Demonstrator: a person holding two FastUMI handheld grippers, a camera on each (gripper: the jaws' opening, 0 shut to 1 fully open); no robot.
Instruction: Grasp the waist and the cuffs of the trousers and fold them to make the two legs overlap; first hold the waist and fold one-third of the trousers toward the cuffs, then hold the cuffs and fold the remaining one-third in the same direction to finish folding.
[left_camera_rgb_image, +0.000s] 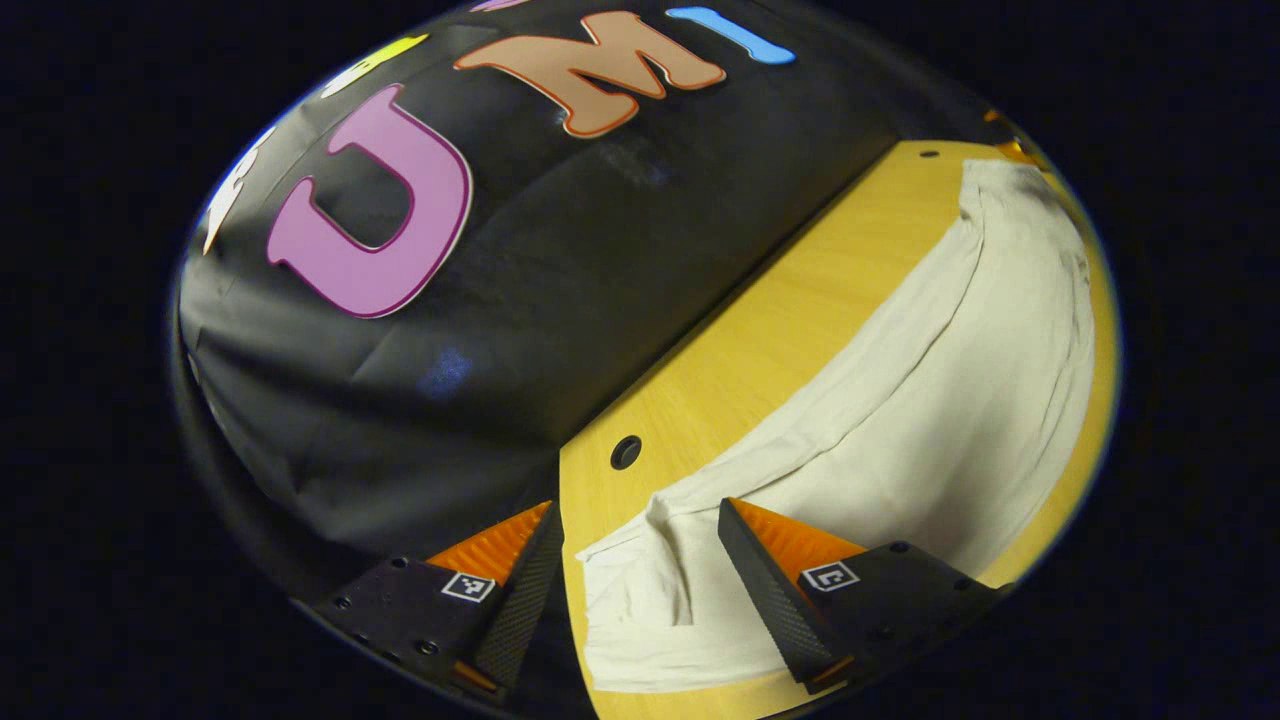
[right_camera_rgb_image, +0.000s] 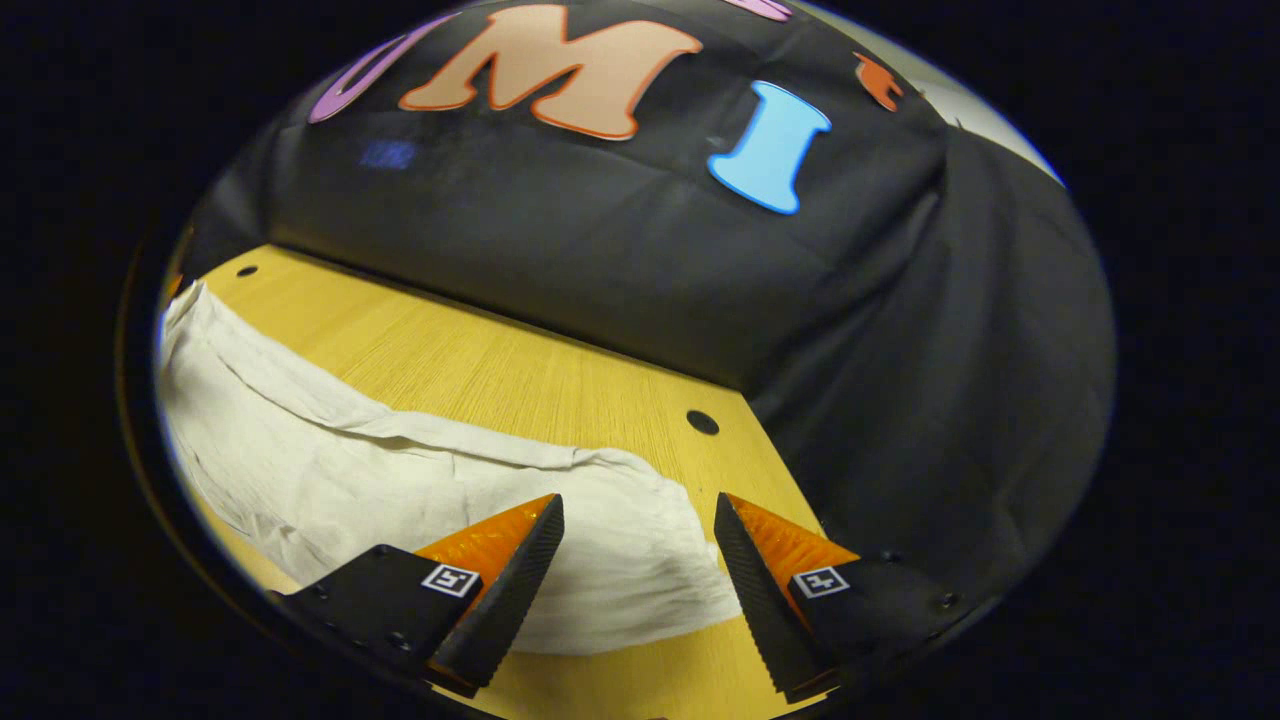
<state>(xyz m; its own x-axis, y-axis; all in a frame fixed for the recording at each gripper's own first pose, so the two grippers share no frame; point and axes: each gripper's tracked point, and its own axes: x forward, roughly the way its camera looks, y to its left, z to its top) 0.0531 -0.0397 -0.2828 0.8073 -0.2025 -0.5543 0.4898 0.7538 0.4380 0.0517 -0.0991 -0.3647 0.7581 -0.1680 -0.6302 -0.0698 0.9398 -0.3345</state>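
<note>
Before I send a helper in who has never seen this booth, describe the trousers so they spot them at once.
Look at the yellow wooden table set against the black cloth wall. The trousers lie flat along it as a long, wrinkled, off-white strip of cloth, the one pale soft thing on the wood.

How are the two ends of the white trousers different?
The trousers' end under the left gripper is bunched, with a thick folded edge; the end under the right gripper is smoother, with a rounded edge. Both lie on the wooden table, each beneath open fingers, ungrasped.
</note>
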